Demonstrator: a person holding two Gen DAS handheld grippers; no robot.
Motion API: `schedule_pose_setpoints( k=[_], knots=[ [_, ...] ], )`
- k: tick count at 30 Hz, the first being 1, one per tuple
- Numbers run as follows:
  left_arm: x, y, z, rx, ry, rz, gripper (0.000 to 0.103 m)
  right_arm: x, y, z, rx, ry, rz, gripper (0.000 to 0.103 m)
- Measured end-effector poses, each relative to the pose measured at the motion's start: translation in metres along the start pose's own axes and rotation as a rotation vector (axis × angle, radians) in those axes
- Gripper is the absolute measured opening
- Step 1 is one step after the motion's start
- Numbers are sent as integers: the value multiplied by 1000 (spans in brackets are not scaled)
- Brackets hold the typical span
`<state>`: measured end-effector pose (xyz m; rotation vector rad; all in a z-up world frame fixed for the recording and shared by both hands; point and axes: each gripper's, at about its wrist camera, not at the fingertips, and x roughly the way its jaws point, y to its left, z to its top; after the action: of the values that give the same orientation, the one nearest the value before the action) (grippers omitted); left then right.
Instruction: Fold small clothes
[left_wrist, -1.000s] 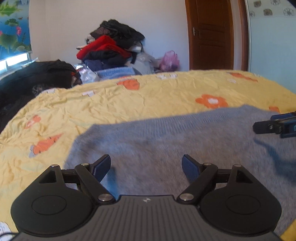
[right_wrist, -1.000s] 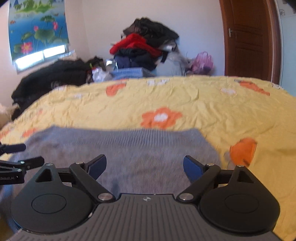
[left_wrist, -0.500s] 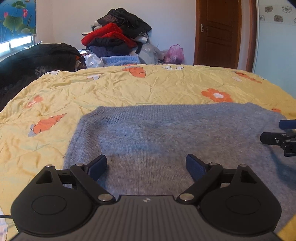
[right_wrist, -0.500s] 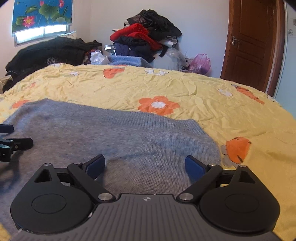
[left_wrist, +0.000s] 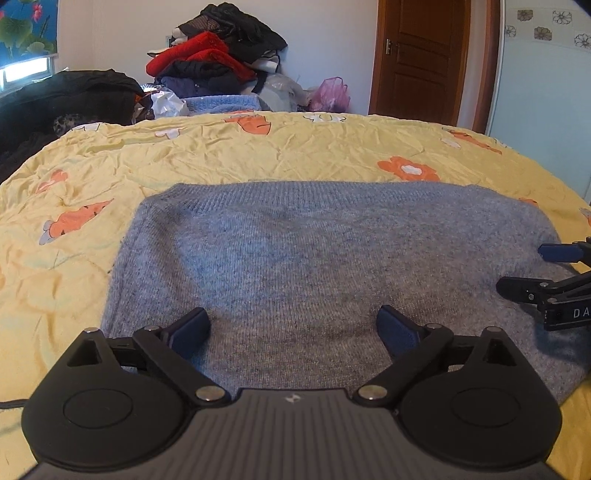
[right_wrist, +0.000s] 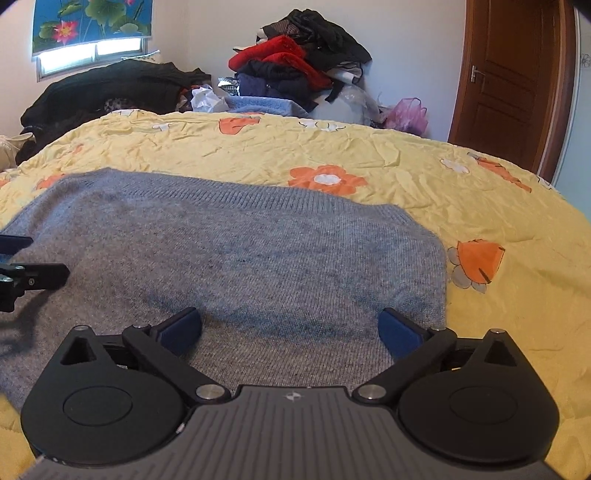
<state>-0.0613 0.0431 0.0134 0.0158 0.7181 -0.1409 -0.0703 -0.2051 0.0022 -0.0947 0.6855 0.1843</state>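
Grey sweater flat on the bed

The grey sweater (left_wrist: 325, 258) lies spread near the bed's (left_wrist: 258, 155) front edge. Left gripper (left_wrist: 293, 326) and right gripper (right_wrist: 290, 328) hover over it side by side — jaws opening wide, gripping nothing.

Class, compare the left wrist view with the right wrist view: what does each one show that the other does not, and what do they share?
Only the left wrist view shows the grey sweater's left edge on the yellow bedspread, and the right gripper entering from the right.

Only the right wrist view shows the sweater's right edge, the door handle and the lotus picture whole.

Both show the sweater lying flat, the clothes pile, the pink bag, and each gripper's own fingers opening with nothing gripped; the left gripper hangs over the knit.
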Motion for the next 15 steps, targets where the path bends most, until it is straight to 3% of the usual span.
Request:
schedule_pose_setpoints(
  k=[3,8,11,15],
  knots=[
    [-11,-3,0,6,-11,24,98,-9,1,1,6,-11,3,98],
    [-36,-12,-9,35,-50,-25,98,-38,8,0,34,-26,80,96],
    [-27,-18,-17,66,17,-26,99,-38,16,-5,-11,16,89,97],
    [-24,-17,-17,62,35,-12,100,-27,19,-10,-38,60,87,101]
  ],
)
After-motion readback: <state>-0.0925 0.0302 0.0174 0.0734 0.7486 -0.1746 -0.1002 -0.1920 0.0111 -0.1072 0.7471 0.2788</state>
